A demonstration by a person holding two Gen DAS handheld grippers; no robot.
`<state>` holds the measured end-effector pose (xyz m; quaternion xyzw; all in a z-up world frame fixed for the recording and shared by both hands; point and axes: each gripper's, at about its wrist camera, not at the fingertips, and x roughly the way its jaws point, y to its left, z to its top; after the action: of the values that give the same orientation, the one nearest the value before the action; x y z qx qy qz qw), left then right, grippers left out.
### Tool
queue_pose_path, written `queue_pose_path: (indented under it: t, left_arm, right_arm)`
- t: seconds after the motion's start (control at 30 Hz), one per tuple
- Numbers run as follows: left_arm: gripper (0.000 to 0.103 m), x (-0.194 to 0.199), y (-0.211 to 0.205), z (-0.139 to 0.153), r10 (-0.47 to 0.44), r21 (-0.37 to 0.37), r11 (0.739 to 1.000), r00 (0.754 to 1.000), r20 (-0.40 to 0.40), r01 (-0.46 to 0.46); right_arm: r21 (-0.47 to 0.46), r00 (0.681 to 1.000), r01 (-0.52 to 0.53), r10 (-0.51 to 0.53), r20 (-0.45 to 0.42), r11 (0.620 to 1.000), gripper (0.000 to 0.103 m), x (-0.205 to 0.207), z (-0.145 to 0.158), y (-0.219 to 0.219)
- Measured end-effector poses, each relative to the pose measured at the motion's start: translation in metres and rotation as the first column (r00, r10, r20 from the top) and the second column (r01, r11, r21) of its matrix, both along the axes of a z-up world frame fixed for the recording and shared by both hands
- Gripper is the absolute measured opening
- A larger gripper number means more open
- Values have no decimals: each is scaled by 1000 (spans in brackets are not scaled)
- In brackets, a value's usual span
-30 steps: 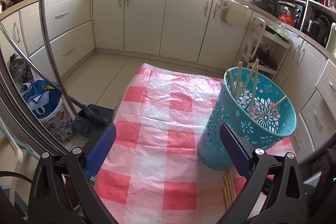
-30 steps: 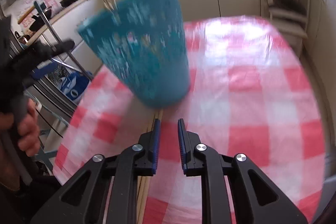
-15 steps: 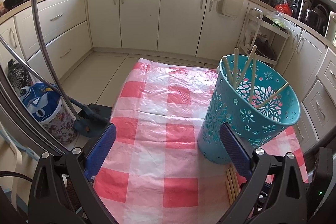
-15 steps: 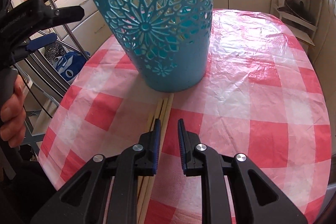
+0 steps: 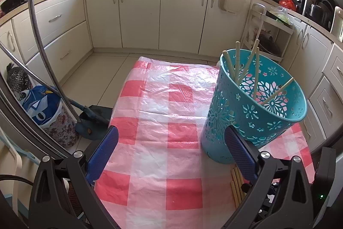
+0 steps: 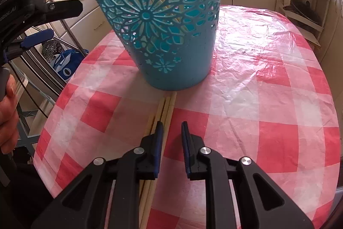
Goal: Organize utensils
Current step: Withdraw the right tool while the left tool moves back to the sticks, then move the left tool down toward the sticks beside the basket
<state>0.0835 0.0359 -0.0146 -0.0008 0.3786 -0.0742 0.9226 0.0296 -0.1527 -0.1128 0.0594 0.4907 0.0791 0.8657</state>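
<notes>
1. The tabletop (image 5: 178, 156) wears a red-and-white checked plastic cloth, wrinkled and glossy toward its far end.
2. A teal basket (image 6: 163, 20) with cut-out flower patterns stands upright on the cloth, toward the right side in the left wrist view (image 5: 253, 113).
3. The left gripper (image 5: 171, 153) hovers over the near edge of the tabletop, its blue-padded fingers (image 5: 103, 151) spread wide with nothing between them; the right-hand pad sits in front of the basket's base without clear contact.
4. The right gripper (image 6: 171, 134) is low over the cloth, just in front of the basket, with its fingers (image 6: 158, 138) apart by a narrow gap and holding nothing.
5. A bundle of loose chopsticks (image 6: 165, 108) lies flat on the cloth, tips reaching almost to the basket's base, running back under the right gripper's left finger; the same bundle shows in the left wrist view (image 5: 235, 186).
6. Several more chopsticks in the basket (image 5: 246, 68) lean against its rim at mixed angles.
</notes>
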Motion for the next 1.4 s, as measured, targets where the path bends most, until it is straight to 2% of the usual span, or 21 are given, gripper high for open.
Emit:
queue_pose_path:
  t: [0.37, 0.53, 0.67, 0.8, 0.97, 1.13, 1.4]
  left_arm:
    - [95, -3, -10, -11, -42, 38, 998, 999, -28, 43]
    - [95, -10, -22, -40, -113, 61, 991, 987, -114, 121]
    - [95, -20, -35, -70, -172, 56, 981, 963, -209, 188]
    - [95, -29, -43, -88, -207, 44, 973, 943, -262, 226]
    - [95, -35, -51, -93, -232, 26, 968, 932, -278, 249]
    - [95, -36, -57, -100, -227, 59, 965, 928, -295, 255]
    - [95, -37, -62, -101, -210, 69, 969, 936, -283, 238]
  right_arm:
    - [-68, 1000, -9, 9, -3, 998, 17, -1, -1, 3]
    - [-65, 1000, 24, -26, -17, 998, 13, -1, 0, -15]
    - [-19, 998, 53, -54, -31, 998, 13, -1, 0, -30]
    - [1, 997, 61, -61, -39, 998, 13, -1, 0, -36]
    - [-4, 998, 58, -58, -39, 998, 13, -1, 1, -35]
    - [-8, 998, 58, -58, -38, 998, 13, -1, 1, -35]
    - [-12, 998, 58, -58, -36, 998, 13, 0, 1, -35]
